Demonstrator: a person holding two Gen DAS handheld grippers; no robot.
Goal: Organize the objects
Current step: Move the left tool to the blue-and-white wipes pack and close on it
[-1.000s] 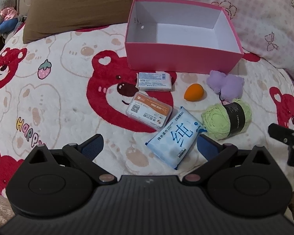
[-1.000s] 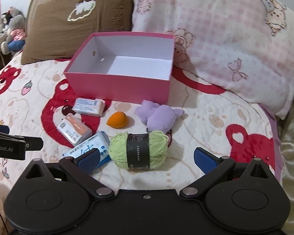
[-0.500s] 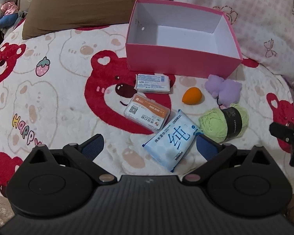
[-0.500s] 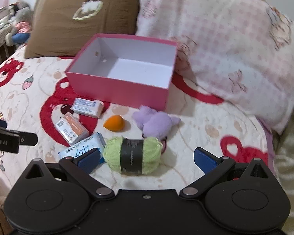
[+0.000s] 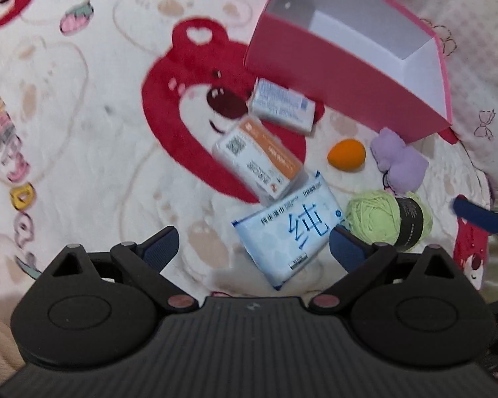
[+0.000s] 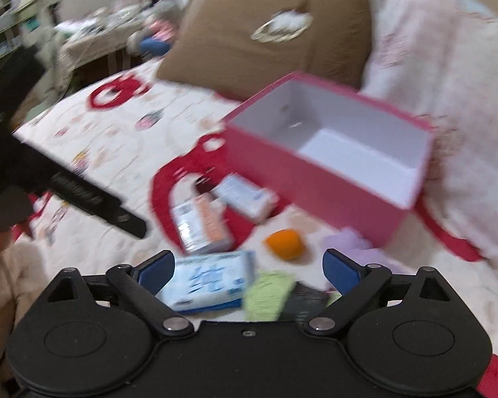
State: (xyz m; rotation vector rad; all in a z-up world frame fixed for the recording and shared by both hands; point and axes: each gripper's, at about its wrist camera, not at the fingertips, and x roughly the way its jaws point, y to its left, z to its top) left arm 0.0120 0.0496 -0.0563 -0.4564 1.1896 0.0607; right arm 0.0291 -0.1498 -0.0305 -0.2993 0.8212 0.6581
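An open pink box [image 5: 332,66] with a white inside lies on the bear-print bedspread; it also shows in the right wrist view [image 6: 315,182]. In front of it lie a white-blue packet [image 5: 282,106], an orange-white packet [image 5: 259,162], a blue tissue pack [image 5: 289,225], an orange sponge [image 5: 346,154], a purple plush [image 5: 398,162] and a green yarn ball [image 5: 388,219]. My left gripper [image 5: 252,245] is open above the tissue pack. My right gripper [image 6: 249,267] is open, low over the tissue pack [image 6: 209,282] and yarn [image 6: 269,295].
A brown pillow [image 6: 265,39] and a pink checked pillow [image 6: 448,66] lie behind the box. A cluttered table and shelf [image 6: 83,33] stand at the far left. The other gripper's finger [image 5: 478,214] pokes in at the right edge.
Both grippers have swung and tilted, blurring the views. The left one has moved closer over the packets. The right one has dropped lower and turned left, so the yarn now sits under it.
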